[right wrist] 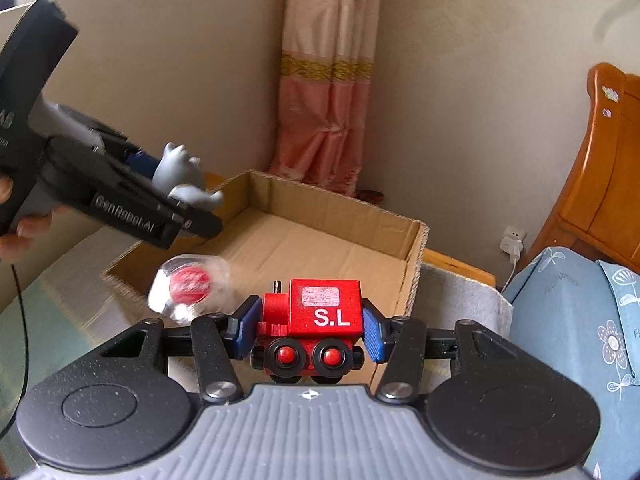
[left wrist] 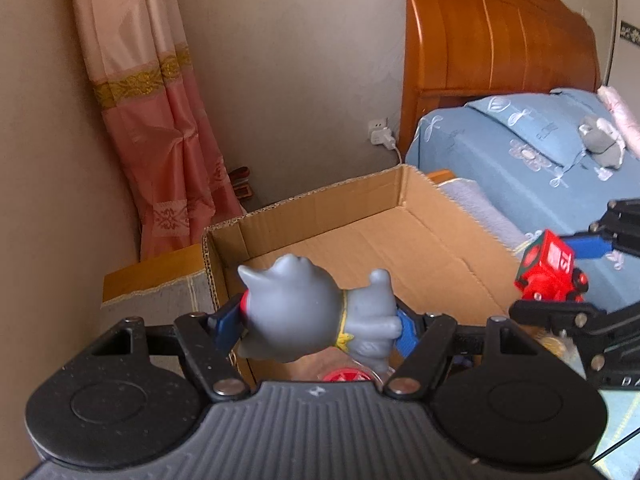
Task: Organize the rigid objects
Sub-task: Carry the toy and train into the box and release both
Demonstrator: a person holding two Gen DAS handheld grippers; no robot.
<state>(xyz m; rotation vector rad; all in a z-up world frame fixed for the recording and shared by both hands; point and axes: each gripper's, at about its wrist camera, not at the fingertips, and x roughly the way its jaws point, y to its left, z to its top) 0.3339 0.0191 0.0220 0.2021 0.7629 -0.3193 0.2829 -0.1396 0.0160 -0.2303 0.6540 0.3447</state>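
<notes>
I have both tools loaded. My left gripper (left wrist: 316, 322) is clamped on a grey cat figurine (left wrist: 308, 312), its blue pads (left wrist: 226, 320) pressed to the head and the body, and I see it held above the near edge of the open cardboard box (left wrist: 360, 208). My right gripper (right wrist: 310, 330) is closed tight on a red wooden toy train (right wrist: 316, 316) marked "S.L", also in the air near the box's edge. The box sits with its flaps up and a bare brown floor inside. Just in front of it, in the right wrist view, lies a clear plastic item with a red centre (right wrist: 188, 286), too blurred for me to name.

Around me is a bedroom: a beige wall, a pink curtain (left wrist: 160, 120) with a gold band in the corner, a wall socket (left wrist: 380, 132) with a white plug, an orange wooden headboard (left wrist: 492, 36), and a bed under a blue flowered cover (left wrist: 520, 168). A hand (right wrist: 20, 216) grips the left tool's handle.
</notes>
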